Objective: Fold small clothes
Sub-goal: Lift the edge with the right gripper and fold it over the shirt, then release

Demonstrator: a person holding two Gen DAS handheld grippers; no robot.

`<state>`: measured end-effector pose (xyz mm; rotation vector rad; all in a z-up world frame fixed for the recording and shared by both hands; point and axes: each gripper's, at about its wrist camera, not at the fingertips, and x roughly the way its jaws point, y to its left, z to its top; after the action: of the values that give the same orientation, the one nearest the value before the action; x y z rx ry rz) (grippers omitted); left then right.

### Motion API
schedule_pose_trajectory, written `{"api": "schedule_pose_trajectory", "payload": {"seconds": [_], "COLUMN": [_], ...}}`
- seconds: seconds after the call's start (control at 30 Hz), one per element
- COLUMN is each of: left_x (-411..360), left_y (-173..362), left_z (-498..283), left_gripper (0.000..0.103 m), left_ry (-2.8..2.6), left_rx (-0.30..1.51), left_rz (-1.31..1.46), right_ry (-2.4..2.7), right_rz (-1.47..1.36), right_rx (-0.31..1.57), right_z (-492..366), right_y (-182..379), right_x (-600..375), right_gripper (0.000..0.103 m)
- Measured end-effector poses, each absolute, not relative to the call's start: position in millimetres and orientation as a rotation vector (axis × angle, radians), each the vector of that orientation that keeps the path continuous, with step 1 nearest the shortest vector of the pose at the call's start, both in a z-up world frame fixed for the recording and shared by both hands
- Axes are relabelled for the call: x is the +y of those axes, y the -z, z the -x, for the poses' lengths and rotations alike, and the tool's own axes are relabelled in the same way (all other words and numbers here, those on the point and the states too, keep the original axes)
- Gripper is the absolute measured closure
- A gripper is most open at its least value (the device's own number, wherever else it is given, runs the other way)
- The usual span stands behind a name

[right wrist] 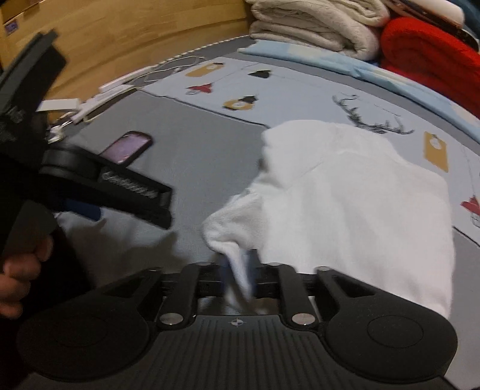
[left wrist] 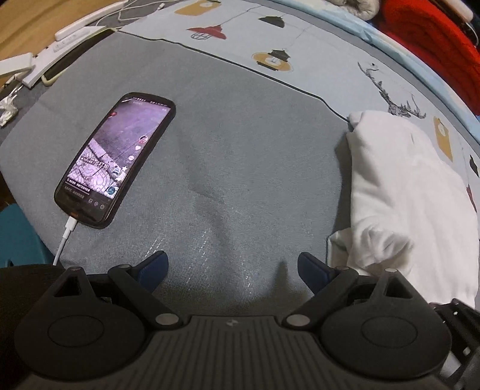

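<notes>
A white garment (left wrist: 405, 195) lies partly folded on the bed, half on the grey sheet (left wrist: 240, 150) and half on the pale blue printed cover (left wrist: 300, 39). My left gripper (left wrist: 232, 267) hangs open over bare grey sheet, to the left of the garment, with nothing between its blue pads. In the right wrist view, a bunched corner of the garment (right wrist: 345, 195) sits between the pads of my right gripper (right wrist: 238, 267), which stand close together on the cloth; the picture is blurred there. The left tool's black finger (right wrist: 135, 192) and a person's hand (right wrist: 18, 270) show at the left.
A lit phone (left wrist: 114, 159) with a white charging cable (left wrist: 64, 237) lies on the grey sheet at the left. A red blanket (right wrist: 429, 54) and a beige blanket (right wrist: 315, 24) are stacked at the back. Cables and chargers (left wrist: 45, 60) lie beside the wooden headboard (right wrist: 120, 39).
</notes>
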<state>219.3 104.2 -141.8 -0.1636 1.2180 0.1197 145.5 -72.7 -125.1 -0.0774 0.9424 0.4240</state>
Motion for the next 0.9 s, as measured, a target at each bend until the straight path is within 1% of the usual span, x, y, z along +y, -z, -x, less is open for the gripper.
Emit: {"api": "schedule_pose_trajectory", "payload": {"seconds": [0.07, 0.13, 0.23, 0.33, 0.4, 0.47, 0.63, 0.67, 0.7, 0.77, 0.9], "left_x": [103.5, 101.9, 94.8, 80.7, 67.9, 55.4, 34.7, 38.1, 44.5, 63.4, 86.1], "left_y": [140.7, 138.8, 130.2, 113.9, 106.0, 106.4, 145.0, 153.5, 160.3, 163.9, 166.7], "left_z": [-218.0, -216.4, -219.5, -230.9, -241.1, -248.4, -247.2, -244.2, -241.6, -238.7, -230.0], "left_gripper": [0.008, 0.008, 0.008, 0.008, 0.008, 0.008, 0.008, 0.006, 0.0, 0.0, 0.0], "left_ry": [-0.1, -0.074, -0.013, 0.04, 0.082, 0.146, 0.139, 0.119, 0.101, 0.056, 0.014], "left_rx": [1.216, 1.208, 1.183, 1.103, 1.064, 1.064, 1.249, 1.285, 1.322, 1.365, 1.42], "left_rz": [0.159, 0.169, 0.21, 0.208, 0.201, 0.201, 0.009, -0.013, 0.003, 0.079, 0.169], "right_ry": [-0.534, -0.58, -0.53, -0.388, -0.279, -0.207, -0.164, -0.172, -0.184, -0.188, -0.173], "right_rz": [0.086, 0.122, 0.128, 0.089, 0.082, 0.07, 0.076, 0.101, 0.128, 0.166, 0.146], "right_rx": [1.015, 1.05, 0.942, 0.867, 0.847, 0.85, 0.969, 0.986, 1.0, 1.012, 1.071], "right_z": [-136.2, -123.5, -112.5, -123.0, -133.7, -146.6, -153.5, -148.4, -139.6, -119.1, -93.5], "right_y": [128.2, 126.3, 103.7, 84.6, 79.7, 80.6, 110.3, 116.6, 121.5, 128.4, 134.2], "right_x": [-65.0, -62.1, -78.3, -104.8, -121.0, -132.5, -136.9, -134.1, -129.8, -126.3, -132.6], "right_gripper": [0.062, 0.064, 0.064, 0.063, 0.063, 0.063, 0.063, 0.063, 0.063, 0.062, 0.061]}}
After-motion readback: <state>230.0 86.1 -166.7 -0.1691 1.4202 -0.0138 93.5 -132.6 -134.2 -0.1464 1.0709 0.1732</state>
